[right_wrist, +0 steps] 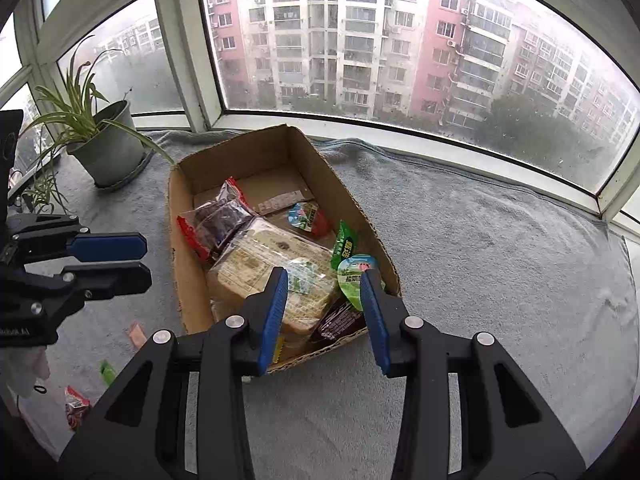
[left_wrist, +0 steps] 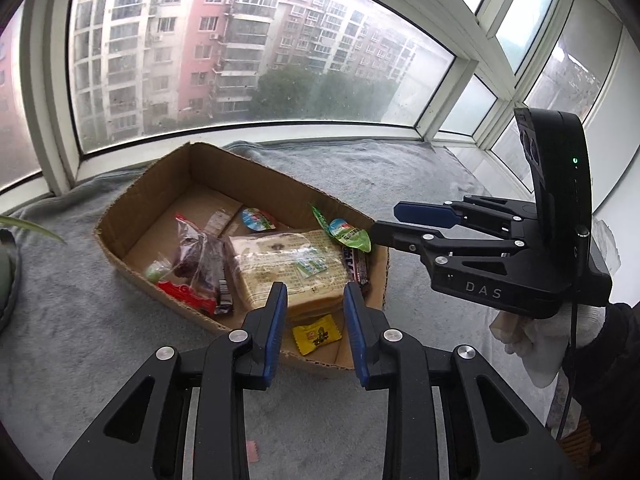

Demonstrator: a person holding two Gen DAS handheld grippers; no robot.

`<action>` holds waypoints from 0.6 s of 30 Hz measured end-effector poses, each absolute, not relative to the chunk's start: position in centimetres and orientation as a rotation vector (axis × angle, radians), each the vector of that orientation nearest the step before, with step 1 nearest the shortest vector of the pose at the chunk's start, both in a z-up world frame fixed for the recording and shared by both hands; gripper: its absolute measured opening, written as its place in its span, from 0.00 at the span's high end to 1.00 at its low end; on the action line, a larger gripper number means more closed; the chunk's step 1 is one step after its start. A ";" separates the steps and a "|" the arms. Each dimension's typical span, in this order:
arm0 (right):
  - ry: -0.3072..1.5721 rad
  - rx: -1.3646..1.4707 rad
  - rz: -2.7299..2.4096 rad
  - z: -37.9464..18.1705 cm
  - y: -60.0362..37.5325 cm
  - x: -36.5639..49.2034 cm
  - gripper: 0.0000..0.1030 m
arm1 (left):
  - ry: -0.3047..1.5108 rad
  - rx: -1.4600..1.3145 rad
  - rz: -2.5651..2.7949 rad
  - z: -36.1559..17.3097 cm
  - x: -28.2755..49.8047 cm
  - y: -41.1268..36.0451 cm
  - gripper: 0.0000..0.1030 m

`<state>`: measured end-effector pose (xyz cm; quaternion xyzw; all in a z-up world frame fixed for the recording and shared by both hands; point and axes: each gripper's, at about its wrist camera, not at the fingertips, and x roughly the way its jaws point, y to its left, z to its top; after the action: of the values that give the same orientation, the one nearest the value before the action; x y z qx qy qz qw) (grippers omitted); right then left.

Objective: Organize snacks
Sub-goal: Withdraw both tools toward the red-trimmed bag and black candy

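Both our left gripper [left_wrist: 314, 306] and right gripper [right_wrist: 324, 292] hover released, grasping nothing, over the cardboard box [right_wrist: 182, 280]. We next fetch the stray packets [right_wrist: 76, 404] lying near-left on the grey surface [right_wrist: 480, 280].

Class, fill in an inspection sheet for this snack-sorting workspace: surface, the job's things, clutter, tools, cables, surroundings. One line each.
Surface: grey towel covers the window ledge.
Job's things: open cardboard box holds a wrapped bread loaf, a red-edged clear packet, green jelly cups, a dark bar and a yellow sachet.
Clutter: loose wrappers lie on the towel, outside the box.
Tools: left tool and right tool both open, empty, poised over the box's near end.
Cables: one black cable hangs from the right tool.
Surroundings: potted plant beside the box; windows facing apartment blocks.
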<state>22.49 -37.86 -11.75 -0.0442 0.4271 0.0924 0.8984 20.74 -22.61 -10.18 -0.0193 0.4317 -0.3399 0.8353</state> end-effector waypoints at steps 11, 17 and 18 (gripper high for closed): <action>0.834 -0.135 0.338 -9.1 -32.4 16.1 0.62 | 0.868 -0.070 -0.657 -8.2 18.2 -14.4 0.73; 0.868 -0.176 0.451 -10.5 -28.2 12.8 0.62 | 0.875 -0.050 -0.643 -8.9 14.9 -11.2 0.73; 0.876 -0.179 0.469 -10.8 -27.6 12.3 0.62 | 0.883 -0.045 -0.641 -9.2 14.2 -10.7 0.73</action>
<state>12.31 -27.55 -10.83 -0.0856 0.4195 0.2247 0.8753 14.23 -10.70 -9.21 -0.0212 0.4200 -0.3048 0.8545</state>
